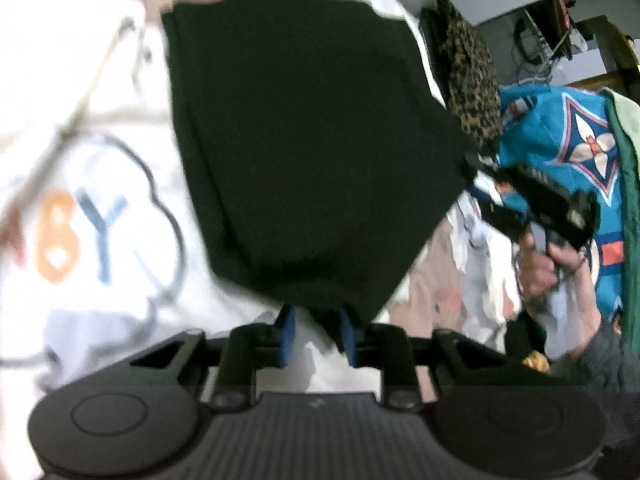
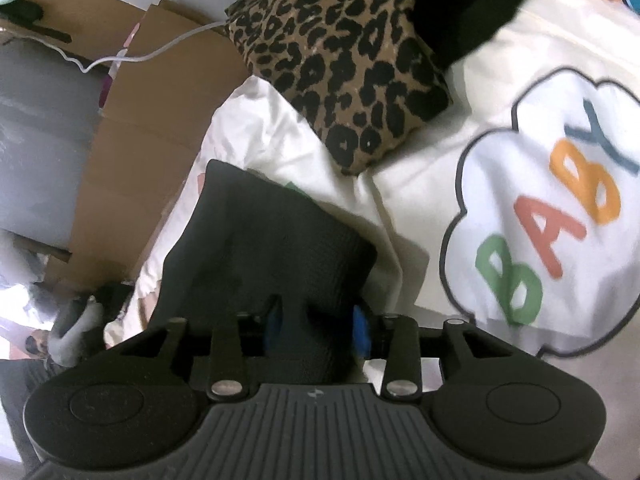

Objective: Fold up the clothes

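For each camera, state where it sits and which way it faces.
Left wrist: on the left gripper, angled down over a folded black garment on the white BABY sheet; its blue fingers, plus the right gripper and hand, show.
Right wrist: on the right gripper, angled down over a dark textured garment; only its fingers show.
Shared: the sheet and leopard-print cloth.

The black garment (image 2: 264, 248) hides the right fingers' tips at lower centre, and the cloud print (image 1: 92, 216) at the left edge is blurred.
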Demonstrator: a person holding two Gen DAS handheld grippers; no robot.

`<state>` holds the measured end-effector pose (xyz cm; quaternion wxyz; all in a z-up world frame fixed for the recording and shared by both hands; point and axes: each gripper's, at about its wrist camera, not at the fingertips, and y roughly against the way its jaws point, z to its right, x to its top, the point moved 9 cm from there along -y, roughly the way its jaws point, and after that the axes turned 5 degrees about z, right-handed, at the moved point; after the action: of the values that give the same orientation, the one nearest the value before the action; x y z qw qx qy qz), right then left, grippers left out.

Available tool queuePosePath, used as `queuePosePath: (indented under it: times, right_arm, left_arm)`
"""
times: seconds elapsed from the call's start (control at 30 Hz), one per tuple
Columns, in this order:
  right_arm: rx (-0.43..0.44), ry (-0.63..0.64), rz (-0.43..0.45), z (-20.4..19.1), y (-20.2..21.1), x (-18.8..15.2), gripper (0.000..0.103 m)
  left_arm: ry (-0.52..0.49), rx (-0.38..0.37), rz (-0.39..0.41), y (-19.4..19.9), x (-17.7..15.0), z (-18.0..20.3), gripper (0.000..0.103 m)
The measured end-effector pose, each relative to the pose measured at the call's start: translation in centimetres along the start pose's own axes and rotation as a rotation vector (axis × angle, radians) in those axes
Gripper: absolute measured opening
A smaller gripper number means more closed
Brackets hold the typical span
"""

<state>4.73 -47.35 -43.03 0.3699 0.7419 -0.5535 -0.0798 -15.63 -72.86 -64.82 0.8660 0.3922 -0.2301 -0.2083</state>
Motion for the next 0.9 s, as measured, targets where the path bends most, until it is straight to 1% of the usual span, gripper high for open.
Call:
queuePosePath:
  times: [0.07,0.13,0.17,0.2,0.27,0.3,0.37,0.43,0.47,0.5,0.53,0.67,0.8,0.87,0.9]
  right_arm:
    - [0.006,-0.021,-0.006,0.2,0.0,-0.5,0.042]
    - [0.016,-0.046,-0.016,0.4,0.0,-1.2,0.042]
    - [0.02,-0.052,-0.022,0.4,0.0,-1.6,0.042]
    - [0.023,-0.058,-0.028,0.5,-0.1,-2.0,0.042]
    - [0.033,-0.072,-0.042,0.6,-0.2,-2.7,0.042]
    - [0.036,-0.082,-0.052,0.6,-0.3,-3.2,0.042]
    - [0.045,-0.091,-0.073,0.5,-0.5,-4.0,0.042]
    - [0.047,-0.083,-0.09,0.3,-0.7,-4.7,0.042]
    - [0.048,-0.083,-0.097,0.2,-0.7,-5.0,0.042]
    - [0.052,-0.088,-0.101,0.2,-0.8,-5.2,0.042]
    - [0.056,-0.094,-0.105,0.1,-1.0,-5.5,0.042]
    - [0.073,-0.126,-0.106,-0.2,-1.4,-5.9,0.042]
    - [0.081,-0.136,-0.105,-0.3,-1.5,-6.0,0.042]
    - [0.087,-0.149,-0.101,-0.2,-1.5,-6.0,0.042]
    - [0.09,-0.158,-0.1,-0.2,-1.5,-6.0,0.042]
  left_arm:
    - [-0.013,0.02,0.03,-1.3,3.0,1.3,0.034]
    - [-0.027,0.039,0.052,-1.9,5.2,2.4,0.037]
    - [-0.036,0.053,0.058,-2.6,5.9,3.1,0.041]
    - [-0.045,0.067,0.062,-3.1,6.6,3.4,0.043]
    - [-0.067,0.092,0.059,-3.7,7.8,2.3,0.044]
    - [-0.074,0.104,0.058,-4.4,8.5,2.9,0.044]
    - [-0.085,0.122,0.061,-4.5,9.5,2.9,0.044]
    - [-0.1,0.134,0.076,-6.3,10.9,4.7,0.044]
    - [-0.108,0.14,0.083,-6.4,11.5,5.3,0.047]
    - [-0.119,0.145,0.089,-5.5,12.1,5.5,0.05]
    - [-0.136,0.15,0.095,-6.7,13.2,6.8,0.053]
    - [-0.203,0.17,0.117,-10.9,17.5,11.9,0.059]
    - [-0.268,0.188,0.133,-14.6,21.8,16.7,0.063]
    - [-0.289,0.194,0.117,-16.8,23.4,19.0,0.066]
    - [-0.295,0.201,0.096,-18.2,24.1,20.2,0.066]
